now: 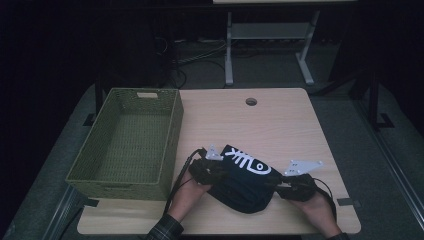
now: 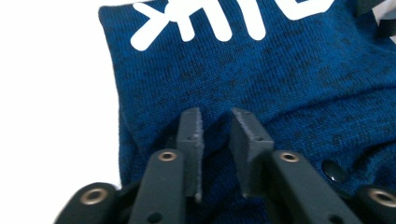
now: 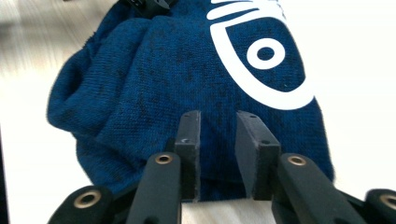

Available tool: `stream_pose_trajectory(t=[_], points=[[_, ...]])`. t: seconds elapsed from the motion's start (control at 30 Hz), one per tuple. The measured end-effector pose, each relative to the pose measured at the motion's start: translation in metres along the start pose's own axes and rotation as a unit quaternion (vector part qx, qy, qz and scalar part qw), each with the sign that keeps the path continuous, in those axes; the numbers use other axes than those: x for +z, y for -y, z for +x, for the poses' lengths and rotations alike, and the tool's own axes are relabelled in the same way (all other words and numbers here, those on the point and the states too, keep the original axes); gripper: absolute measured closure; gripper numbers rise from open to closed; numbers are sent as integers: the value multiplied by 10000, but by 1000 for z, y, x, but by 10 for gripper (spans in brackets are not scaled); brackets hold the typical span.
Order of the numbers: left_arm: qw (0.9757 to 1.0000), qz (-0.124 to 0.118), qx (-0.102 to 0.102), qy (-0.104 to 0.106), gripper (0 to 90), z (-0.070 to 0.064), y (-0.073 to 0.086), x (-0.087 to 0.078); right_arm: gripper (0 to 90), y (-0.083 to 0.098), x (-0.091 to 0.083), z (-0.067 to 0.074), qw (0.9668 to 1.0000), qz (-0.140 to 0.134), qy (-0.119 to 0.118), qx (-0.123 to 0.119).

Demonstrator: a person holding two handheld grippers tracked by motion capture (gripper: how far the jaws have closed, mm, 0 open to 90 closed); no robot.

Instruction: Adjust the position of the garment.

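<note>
I judge the folding as nearly finished: the dark blue cloth [image 1: 246, 179] with a white fish-bone print lies as a compact bundle on the counter [image 1: 280, 125], near the front edge and just to the right of the green woven basket [image 1: 127, 142]. The basket has nothing in it, so what is left (if I read the work correctly) is to lift the bundle and put it inside.

My left gripper [image 2: 215, 135] rests at the left end of the cloth, and its fingers [image 2: 190, 140] stand a little apart. Fabric lies between and under them, but the pads do not press on it. My right gripper [image 3: 217, 140] is at the right end, its fingers [image 3: 189, 140] also slightly apart over the edge of the cloth, without a grip.

Both hands come from the near side of the counter, low and almost level, and point inward to each other with the bundle between them.
</note>
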State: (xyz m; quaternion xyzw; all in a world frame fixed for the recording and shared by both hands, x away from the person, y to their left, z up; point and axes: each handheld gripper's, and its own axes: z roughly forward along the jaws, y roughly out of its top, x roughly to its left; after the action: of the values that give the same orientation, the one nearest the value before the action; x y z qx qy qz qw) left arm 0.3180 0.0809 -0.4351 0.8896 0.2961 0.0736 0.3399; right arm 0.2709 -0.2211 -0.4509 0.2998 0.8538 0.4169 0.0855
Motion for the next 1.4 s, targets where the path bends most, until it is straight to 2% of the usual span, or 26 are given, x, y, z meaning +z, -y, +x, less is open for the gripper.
stream_pose_trajectory(t=[0.23, 0.37, 0.47, 0.57, 0.7, 0.8, 0.9, 0.97, 1.17, 1.4], points=[[9995, -230, -219, 85, 523, 12, -10, -10, 598, 9, -25, 3, 9993, -226, 295, 57], [9987, -334, -361, 105, 427, 20, -15, -9, 505, 18, -35, -2, 9982, -275, 492, 222], [9985, -253, -454, 169, 353, 28, -17, -2, 419, 26, -38, -8, 9969, -218, 639, 403], [9978, -294, -549, 212, 281, 32, -16, 5, 293, 34, -39, -14, 9948, -108, 879, 503], [9976, -258, -596, 228, 199, 35, -14, 15, 150, 42, -33, -22, 9896, 140, 1302, 596], [9977, -222, -608, 201, 168, 37, -10, 21, 126, 47, -27, -29, 9872, 239, 1413, 698], [9980, -152, -574, 194, 157, 37, -9, 26, 98, 48, -23, -29, 9864, 266, 1474, 679], [9987, -31, -480, 141, 135, 36, -8, 29, 96, 48, -21, -29, 9865, 297, 1467, 665], [9984, 126, -510, 213, 128, 35, -6, 38, 84, 49, -17, -31, 9864, 332, 1443, 720], [9987, 117, -463, 166, 132, 34, -5, 38, 79, 51, -17, -33, 9864, 294, 1420, 772]])
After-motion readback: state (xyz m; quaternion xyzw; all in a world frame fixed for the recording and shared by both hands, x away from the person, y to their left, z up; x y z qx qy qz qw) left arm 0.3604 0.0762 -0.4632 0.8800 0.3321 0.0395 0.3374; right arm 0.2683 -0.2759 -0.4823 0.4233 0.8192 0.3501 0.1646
